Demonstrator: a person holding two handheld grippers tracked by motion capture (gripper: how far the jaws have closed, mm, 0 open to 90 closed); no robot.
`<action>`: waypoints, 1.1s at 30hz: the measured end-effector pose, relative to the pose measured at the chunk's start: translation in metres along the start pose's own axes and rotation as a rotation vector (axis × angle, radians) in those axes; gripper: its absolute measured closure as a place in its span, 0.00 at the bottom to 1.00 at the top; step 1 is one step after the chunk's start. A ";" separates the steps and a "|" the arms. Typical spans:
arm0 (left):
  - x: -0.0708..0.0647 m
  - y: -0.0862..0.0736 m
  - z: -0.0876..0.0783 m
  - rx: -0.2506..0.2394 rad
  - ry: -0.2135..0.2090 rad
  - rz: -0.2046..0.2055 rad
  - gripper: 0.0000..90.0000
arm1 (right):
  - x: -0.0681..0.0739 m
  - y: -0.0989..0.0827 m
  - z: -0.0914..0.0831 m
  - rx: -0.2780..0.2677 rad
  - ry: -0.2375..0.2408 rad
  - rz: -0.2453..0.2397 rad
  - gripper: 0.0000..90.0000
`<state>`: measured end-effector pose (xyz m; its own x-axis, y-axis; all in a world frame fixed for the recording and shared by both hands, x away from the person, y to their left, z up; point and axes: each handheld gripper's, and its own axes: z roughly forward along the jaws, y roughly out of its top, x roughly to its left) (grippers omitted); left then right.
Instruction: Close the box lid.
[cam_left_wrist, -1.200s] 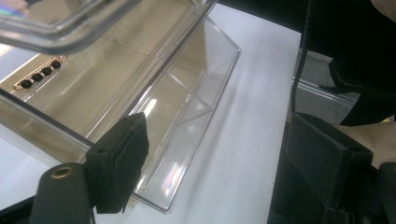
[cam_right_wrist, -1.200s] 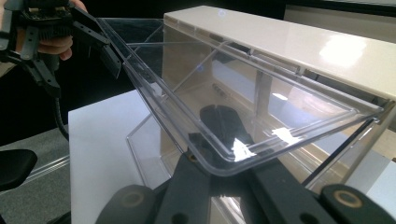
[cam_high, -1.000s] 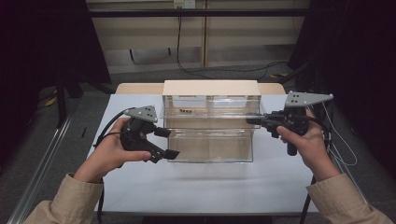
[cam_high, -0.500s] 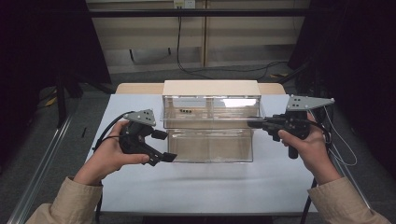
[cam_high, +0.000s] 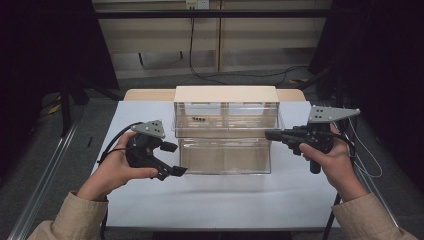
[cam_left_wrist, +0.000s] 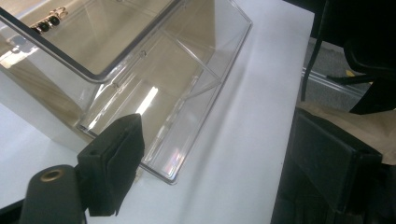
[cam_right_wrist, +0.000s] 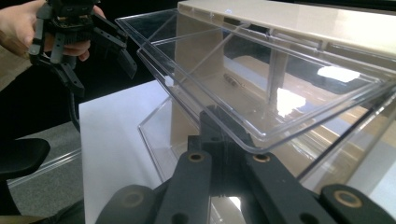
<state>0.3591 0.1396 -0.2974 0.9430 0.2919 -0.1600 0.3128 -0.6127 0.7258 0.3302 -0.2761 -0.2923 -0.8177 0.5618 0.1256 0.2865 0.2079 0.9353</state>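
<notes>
A clear plastic drawer box with a beige top stands mid-table. Its upper drawer is pulled out a little and holds a few small dark pieces. The lower drawer is pulled out farther. My left gripper is open beside the lower drawer's left front corner, with nothing between its jaws. My right gripper is shut, its tips at the upper drawer's right front corner. Whether it pinches the clear wall I cannot tell.
The white tabletop has free room in front of the box and at both sides. Cables trail from both grippers. A black chair stands off the table's edge. The left gripper hangs open beyond the box in the right gripper view.
The right gripper has slipped slightly toward the near side at the box's right corner. The left hand and the drawers stay as they were.
</notes>
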 end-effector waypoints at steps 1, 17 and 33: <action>0.000 0.000 0.000 0.000 -0.001 -0.001 0.19 | 0.000 -0.001 0.000 0.000 0.000 0.001 1.00; 0.001 -0.004 0.003 0.001 -0.002 -0.011 0.19 | 0.001 -0.012 -0.003 0.003 0.006 0.013 1.00; 0.002 -0.012 0.005 0.008 -0.005 -0.013 0.19 | 0.005 -0.028 0.003 0.027 0.031 0.016 1.00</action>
<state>0.3575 0.1439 -0.3094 0.9393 0.2962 -0.1733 0.3263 -0.6147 0.7181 0.3196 -0.2761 -0.3184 -0.8280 0.5399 0.1511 0.3125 0.2205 0.9240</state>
